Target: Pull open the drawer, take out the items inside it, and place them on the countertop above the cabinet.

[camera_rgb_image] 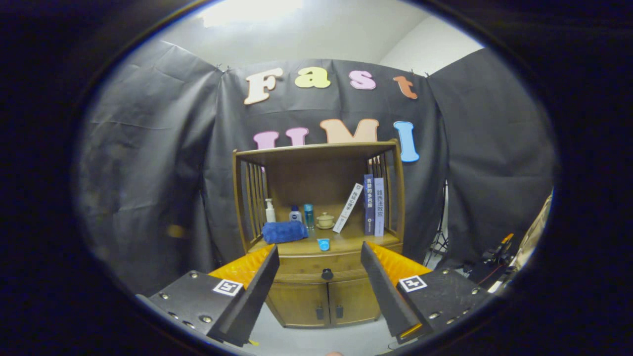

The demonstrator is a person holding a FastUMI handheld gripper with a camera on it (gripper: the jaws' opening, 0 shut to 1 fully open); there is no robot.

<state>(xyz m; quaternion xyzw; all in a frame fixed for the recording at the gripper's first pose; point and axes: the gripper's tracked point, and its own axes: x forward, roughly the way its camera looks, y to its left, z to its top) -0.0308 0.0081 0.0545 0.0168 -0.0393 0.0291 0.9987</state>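
1 wooden cabinet (319, 277) stands ahead of the gripper (319, 269), whose 2 fingers (257, 287) are spread wide apart with nothing between them. The cabinet has 1 drawer (301, 264) with 1 dark knob (327, 273), shut, and 2 lower doors (324, 301), each with 1 small handle. On the countertop (346, 243) sit 3 bottles (270, 210): 1 white pump bottle, 1 short one with a blue cap (295, 214), and 1 tall clear blue one (308, 215). There is also 1 rolled blue towel (284, 232), 1 lidded cup on a saucer (325, 220), 1 small blue round item (323, 244), and 3 books (373, 205), 2 upright and 1 leaning.
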